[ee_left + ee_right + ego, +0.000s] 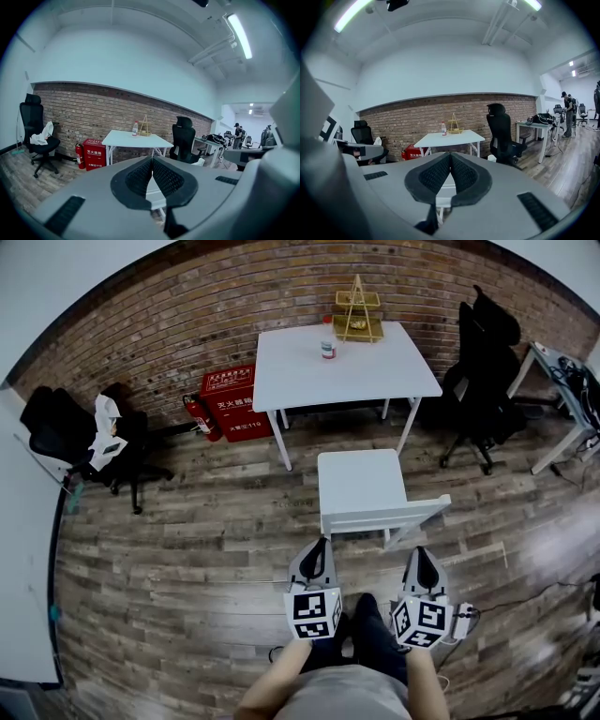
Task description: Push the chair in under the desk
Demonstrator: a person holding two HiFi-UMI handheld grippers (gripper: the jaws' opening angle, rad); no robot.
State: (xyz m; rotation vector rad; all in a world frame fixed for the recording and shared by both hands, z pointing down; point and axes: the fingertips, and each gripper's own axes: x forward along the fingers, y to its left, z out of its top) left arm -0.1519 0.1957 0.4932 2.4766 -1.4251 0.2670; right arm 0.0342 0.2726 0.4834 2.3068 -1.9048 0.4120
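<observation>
Both claws are pinched together and empty: left gripper (319,545) and right gripper (419,554) hover farthest from the desk (342,367), just short of the backrest (384,515). The chair (361,486) stands just outside the desk. Best bet: press both tips evenly and push straight.

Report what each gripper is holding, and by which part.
Nothing is held. The left gripper and the right gripper both have their jaws shut together with nothing between them. The white chair stands just ahead of them.

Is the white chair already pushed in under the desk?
No, the white chair stands out in front of the desk, its whole seat uncovered.
</observation>
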